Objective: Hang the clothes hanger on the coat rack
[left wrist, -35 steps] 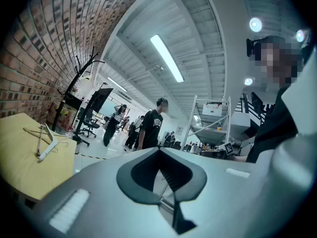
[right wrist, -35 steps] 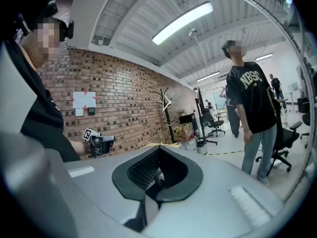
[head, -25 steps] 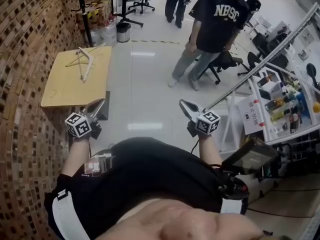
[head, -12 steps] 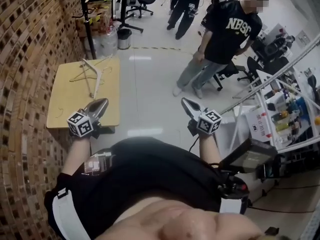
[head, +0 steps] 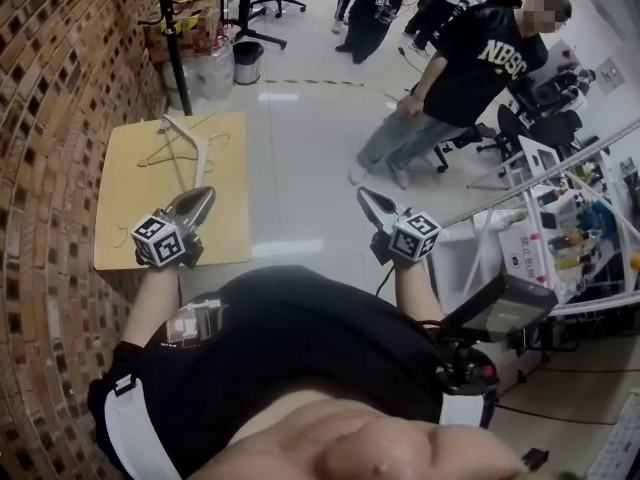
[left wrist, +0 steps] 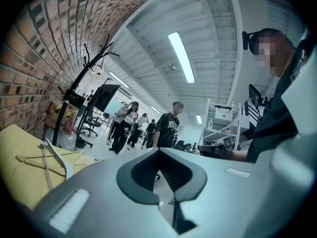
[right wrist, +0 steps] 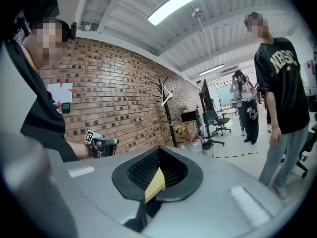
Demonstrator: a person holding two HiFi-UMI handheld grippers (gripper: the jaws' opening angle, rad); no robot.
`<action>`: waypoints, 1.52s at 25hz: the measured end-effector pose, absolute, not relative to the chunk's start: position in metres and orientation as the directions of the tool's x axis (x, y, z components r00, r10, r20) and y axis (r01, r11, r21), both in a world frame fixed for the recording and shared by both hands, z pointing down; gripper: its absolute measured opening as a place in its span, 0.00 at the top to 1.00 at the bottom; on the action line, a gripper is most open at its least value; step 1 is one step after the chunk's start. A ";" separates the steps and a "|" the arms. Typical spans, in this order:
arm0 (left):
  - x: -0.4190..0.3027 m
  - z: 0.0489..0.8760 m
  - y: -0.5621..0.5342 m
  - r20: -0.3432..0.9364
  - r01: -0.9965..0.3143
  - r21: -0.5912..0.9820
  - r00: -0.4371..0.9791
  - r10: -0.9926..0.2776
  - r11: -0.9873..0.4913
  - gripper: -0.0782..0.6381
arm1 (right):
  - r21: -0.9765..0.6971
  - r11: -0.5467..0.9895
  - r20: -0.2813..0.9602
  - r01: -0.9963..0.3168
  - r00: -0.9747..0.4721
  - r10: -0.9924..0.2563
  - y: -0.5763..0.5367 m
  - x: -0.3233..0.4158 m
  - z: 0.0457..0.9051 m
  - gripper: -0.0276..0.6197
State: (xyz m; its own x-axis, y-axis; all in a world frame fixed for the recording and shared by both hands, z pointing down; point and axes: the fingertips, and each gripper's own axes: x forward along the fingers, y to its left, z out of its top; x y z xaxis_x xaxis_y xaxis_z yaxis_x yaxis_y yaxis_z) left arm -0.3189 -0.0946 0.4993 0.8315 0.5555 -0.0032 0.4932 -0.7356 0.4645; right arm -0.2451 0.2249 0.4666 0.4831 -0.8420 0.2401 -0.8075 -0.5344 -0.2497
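two grippers show in the head view: my left gripper (head: 203, 199) by the yellow surface (head: 120, 218), my right gripper (head: 368, 200) apart. clothes hanger (head: 182, 146) lies on that surface, coat rack (head: 172, 38) beyond. left gripper view: jaws pressed together, empty. right gripper view: jaws together, empty.

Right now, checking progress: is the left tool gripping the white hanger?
No, the white hanger lies on the yellow table, ahead of the shut left tool.
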 end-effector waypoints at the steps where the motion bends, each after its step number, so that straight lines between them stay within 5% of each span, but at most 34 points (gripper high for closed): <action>1: -0.314 0.500 -0.095 0.001 0.488 0.464 0.834 0.552 -0.739 0.89 | -0.256 -0.532 0.240 -0.807 0.481 -0.844 0.225 -0.238 0.468 0.94; 18: -0.155 0.485 0.001 0.007 0.321 0.450 0.932 0.362 -0.833 0.89 | -0.237 -0.313 0.230 -0.920 0.260 -0.938 0.284 -0.020 0.471 0.94; 26: -0.092 0.486 0.041 0.006 0.339 0.438 0.925 0.380 -0.832 0.89 | -0.245 -0.290 0.240 -0.925 0.232 -0.943 0.306 0.049 0.469 0.94; 38: 0.014 0.494 -0.054 -0.040 0.399 0.448 0.903 0.428 -0.800 0.89 | -0.186 -0.330 0.248 -0.925 0.281 -0.927 0.212 0.140 0.459 0.94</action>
